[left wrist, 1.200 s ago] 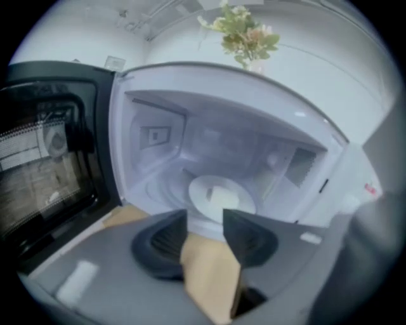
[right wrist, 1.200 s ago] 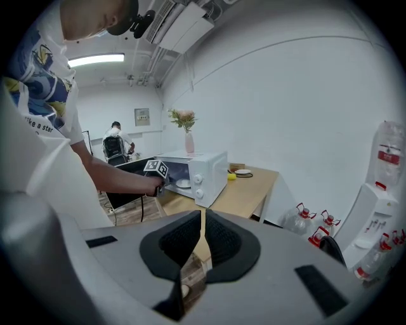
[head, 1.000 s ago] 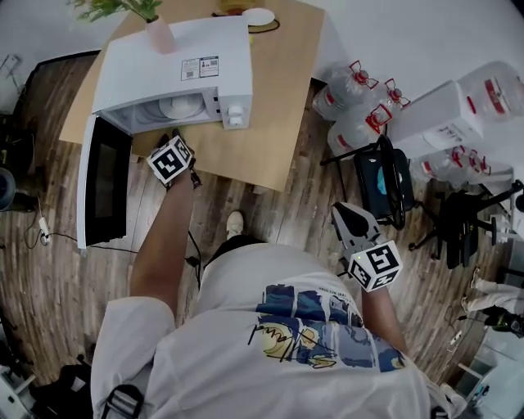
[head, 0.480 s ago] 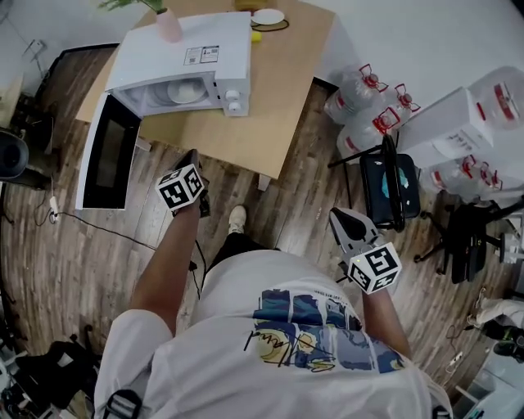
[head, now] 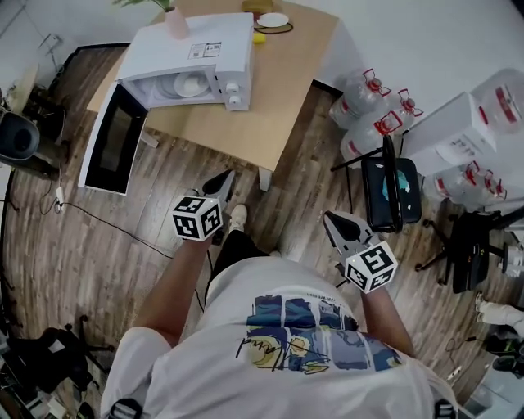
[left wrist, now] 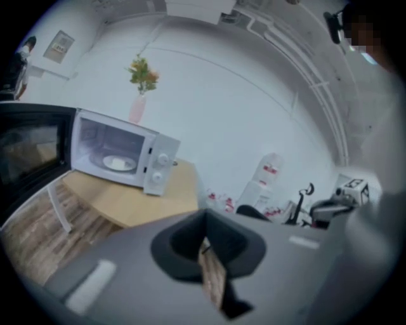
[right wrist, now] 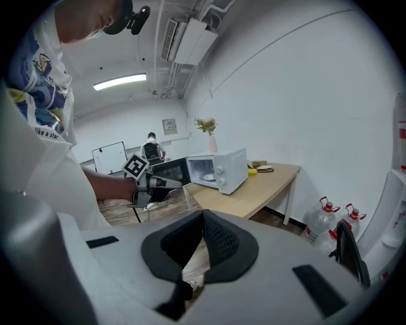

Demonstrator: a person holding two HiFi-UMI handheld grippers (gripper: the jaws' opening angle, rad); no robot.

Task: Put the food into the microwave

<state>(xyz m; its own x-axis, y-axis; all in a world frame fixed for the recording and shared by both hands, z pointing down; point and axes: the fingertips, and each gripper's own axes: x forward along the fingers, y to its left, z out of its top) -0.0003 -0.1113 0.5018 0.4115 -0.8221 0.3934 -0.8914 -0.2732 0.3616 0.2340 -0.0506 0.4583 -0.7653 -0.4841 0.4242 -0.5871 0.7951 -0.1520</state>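
The white microwave (head: 196,41) stands on the wooden table (head: 270,106) with its door (head: 115,147) swung open to the left. Inside it a white plate of food (head: 190,84) rests on the turntable, also seen as the plate (left wrist: 116,163) in the left gripper view. My left gripper (head: 223,182) is shut and empty over the floor, well back from the table. My right gripper (head: 331,219) hangs to the right, jaws together, nothing in them. The right gripper view shows the microwave (right wrist: 222,168) and the left gripper (right wrist: 174,185) ahead.
A pink vase (head: 176,23) stands on the microwave. A yellow item (head: 259,38) and a small dish (head: 273,20) lie at the table's far end. Water jugs (head: 368,114) and a black chair (head: 391,188) stand to the right. Cables run over the floor at left.
My left gripper has drawn back from the microwave's opening to a spot over the floor near the person. The right gripper has shifted slightly.
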